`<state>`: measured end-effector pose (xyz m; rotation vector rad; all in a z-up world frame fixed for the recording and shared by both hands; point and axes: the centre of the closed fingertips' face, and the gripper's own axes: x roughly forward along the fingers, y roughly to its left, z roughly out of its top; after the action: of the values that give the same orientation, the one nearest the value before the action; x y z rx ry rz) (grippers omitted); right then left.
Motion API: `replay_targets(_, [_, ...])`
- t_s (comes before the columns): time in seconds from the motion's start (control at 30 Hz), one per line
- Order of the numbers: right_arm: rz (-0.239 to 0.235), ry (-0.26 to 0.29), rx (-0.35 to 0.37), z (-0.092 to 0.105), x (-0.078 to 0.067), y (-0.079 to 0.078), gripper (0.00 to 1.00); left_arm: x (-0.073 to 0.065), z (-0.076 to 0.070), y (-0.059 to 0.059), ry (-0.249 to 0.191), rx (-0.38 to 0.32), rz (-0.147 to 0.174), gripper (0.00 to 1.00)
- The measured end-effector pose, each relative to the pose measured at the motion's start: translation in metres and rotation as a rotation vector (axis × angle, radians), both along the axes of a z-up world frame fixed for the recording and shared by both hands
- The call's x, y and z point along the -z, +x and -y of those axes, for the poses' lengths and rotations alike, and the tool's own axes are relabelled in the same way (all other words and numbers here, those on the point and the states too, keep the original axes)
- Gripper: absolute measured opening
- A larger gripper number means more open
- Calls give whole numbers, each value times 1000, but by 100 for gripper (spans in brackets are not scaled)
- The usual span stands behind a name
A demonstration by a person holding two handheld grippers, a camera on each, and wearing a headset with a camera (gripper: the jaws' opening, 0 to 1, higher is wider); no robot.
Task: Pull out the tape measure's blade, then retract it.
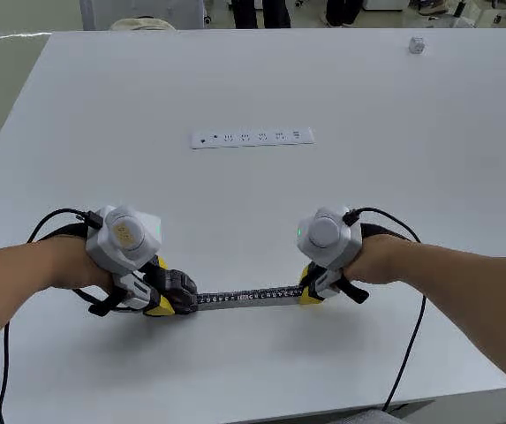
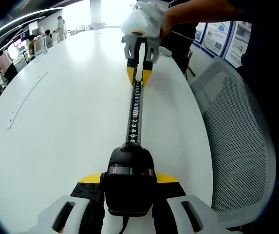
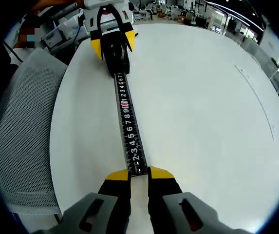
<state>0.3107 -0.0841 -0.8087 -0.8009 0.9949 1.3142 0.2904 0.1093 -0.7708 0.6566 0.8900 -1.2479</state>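
The tape measure is clamped by its black case in the left hand-held gripper, at about 7 o'clock on the tabletop. The blade is stretched flat toward 3 o'clock, with its tip pinched shut in the right hand-held gripper. The blade is probably thin, springy and slick, so the end hook looks like the spot to be held. The chunky case can likely be squeezed firmly.
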Motion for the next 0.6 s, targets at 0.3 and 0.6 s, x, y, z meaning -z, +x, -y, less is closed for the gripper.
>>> replay_targets(0.3, [-1,0,9,6,0,0,11,1,-1,1,2,0,1,34])
replay_targets(0.6, [1,0,18,12,-1,1,11,2,-1,2,5,1,3,34])
